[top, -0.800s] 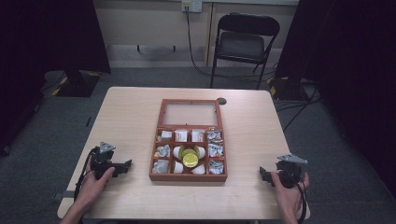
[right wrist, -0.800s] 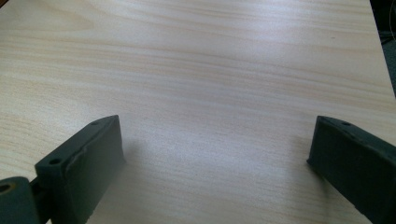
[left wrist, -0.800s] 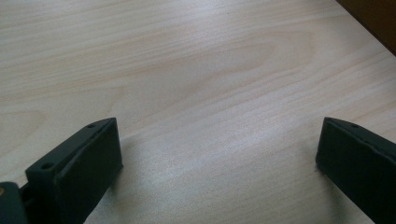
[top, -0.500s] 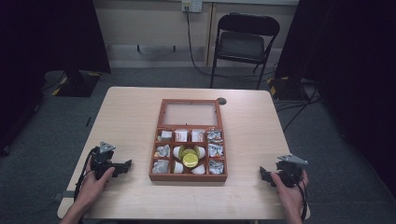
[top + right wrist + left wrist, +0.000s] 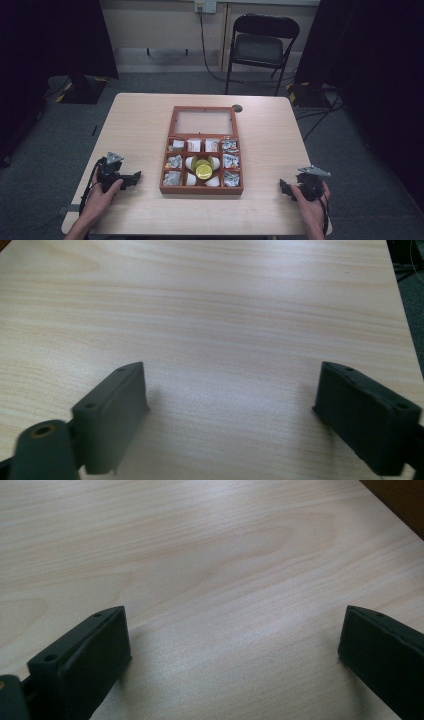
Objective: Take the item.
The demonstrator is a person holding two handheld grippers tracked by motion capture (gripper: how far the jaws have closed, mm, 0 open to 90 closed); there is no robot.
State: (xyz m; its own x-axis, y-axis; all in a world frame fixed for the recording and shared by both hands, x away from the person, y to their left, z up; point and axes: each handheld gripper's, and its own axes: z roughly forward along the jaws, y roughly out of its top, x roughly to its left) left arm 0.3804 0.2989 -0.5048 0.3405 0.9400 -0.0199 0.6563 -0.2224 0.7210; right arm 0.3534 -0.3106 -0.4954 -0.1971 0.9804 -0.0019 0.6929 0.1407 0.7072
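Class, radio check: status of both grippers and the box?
Left hand-held gripper open, right hand-held gripper open, both empty. Wooden box between them, lid up. Nothing blocking.

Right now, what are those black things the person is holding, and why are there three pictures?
They are grabbing tools. Each hand holds one: the left gripper and the right gripper, each with two black jaws that pinch. Both are wide open, holding nothing. One picture looks down from above the table. The other two come from little cameras riding on the tools, so you see their jaws over bare wood. Between the grippers sits a wooden box with its lid open. Its small compartments hold little packets and a yellow-lidded jar.
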